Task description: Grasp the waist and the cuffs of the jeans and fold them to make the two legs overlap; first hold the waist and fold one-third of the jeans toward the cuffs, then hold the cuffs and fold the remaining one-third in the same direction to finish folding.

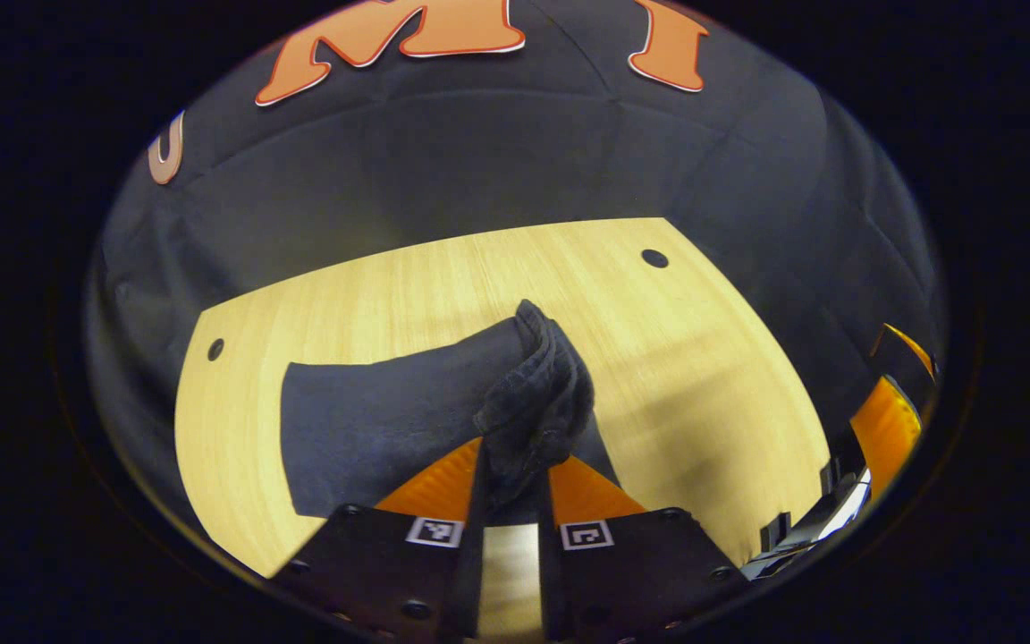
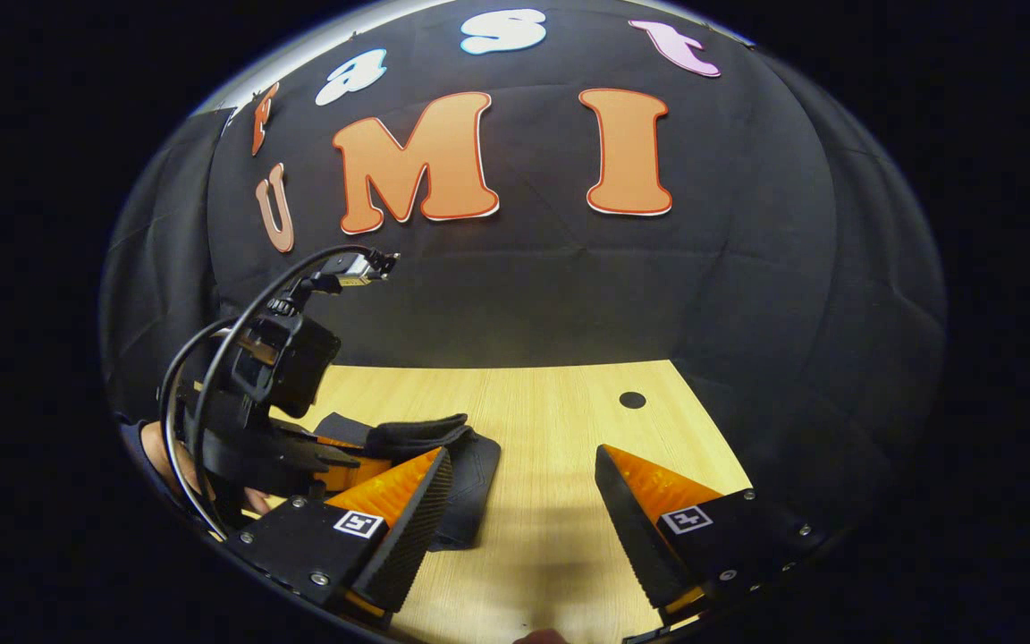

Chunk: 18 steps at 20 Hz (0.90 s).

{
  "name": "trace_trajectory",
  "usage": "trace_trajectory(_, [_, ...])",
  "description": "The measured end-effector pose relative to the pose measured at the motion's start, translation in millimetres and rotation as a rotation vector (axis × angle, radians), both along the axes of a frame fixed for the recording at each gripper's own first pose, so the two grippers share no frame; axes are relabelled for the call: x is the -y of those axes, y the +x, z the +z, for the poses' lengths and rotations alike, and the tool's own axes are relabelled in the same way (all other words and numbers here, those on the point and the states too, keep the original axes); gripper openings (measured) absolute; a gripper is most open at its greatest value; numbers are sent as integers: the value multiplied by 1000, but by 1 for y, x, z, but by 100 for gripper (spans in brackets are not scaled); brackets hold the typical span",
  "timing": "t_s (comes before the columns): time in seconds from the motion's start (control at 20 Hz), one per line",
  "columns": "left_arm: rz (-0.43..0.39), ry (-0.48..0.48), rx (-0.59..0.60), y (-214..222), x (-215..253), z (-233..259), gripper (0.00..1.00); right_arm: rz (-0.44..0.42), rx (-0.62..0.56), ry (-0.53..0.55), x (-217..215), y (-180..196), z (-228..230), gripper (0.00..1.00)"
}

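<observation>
On the wooden table (image 1: 703, 358), left gripper (image 1: 515, 474) fingers pinch jeans (image 1: 372, 420); right gripper (image 2: 524, 501) fingers spread

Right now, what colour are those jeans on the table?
Dark, near black; the jeans show best in the left gripper view, lying on the light wooden table.

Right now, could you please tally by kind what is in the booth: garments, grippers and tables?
Garments: 1, the dark jeans, a bunched edge pinched in the left gripper.
Grippers: 2, that left gripper, shut on the fabric, and the right gripper, open above the table with nothing between its fingers.
Tables: 1, the wooden table.
Total: 4.
</observation>
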State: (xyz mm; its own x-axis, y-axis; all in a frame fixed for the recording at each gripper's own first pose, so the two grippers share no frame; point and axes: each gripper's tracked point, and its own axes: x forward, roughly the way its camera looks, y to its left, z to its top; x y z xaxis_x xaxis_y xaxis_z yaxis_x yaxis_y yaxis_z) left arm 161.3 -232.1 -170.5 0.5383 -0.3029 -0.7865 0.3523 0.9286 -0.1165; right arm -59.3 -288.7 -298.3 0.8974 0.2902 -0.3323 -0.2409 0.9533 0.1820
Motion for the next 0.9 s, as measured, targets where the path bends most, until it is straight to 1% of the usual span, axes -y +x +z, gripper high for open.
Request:
trace_trajectory(0.05, [-5, -34, 8, -3, 2, 8, 36, 1, 7, -4, -3, 1, 3, 97])
trace_trajectory(0.15, [-4, -97, 75, -2, 0, 29, 64, 0, 39, -7, -8, 2, 15, 97])
trace_trajectory(0.25, [14, -107, 177, 5, -18, 53, 92, -14, 82, -16, -15, 2, 31, 97])
trace_trajectory(0.3, [25, -113, 228, 8, -29, 67, 96, -22, 112, -18, -19, 2, 40, 97])
trace_trajectory(0.4, [59, -129, 325, 5, -53, 95, 97, -46, 170, -24, -28, 0, 60, 97])
trace_trajectory(0.5, [104, -136, 429, 0, -88, 127, 97, -59, 218, -26, -40, -3, 78, 97])
trace_trajectory(0.55, [126, -141, 488, -3, -104, 140, 96, -63, 244, -25, -47, -5, 87, 100])
trace_trajectory(0.6, [152, -143, 545, -6, -119, 153, 97, -75, 268, -26, -52, -8, 95, 97])
trace_trajectory(0.65, [167, -145, 590, -12, -134, 165, 96, -85, 287, -23, -57, -10, 103, 97])
trace_trajectory(0.9, [248, -174, 795, -34, -208, 217, 96, -77, 396, 13, -93, -37, 142, 97])
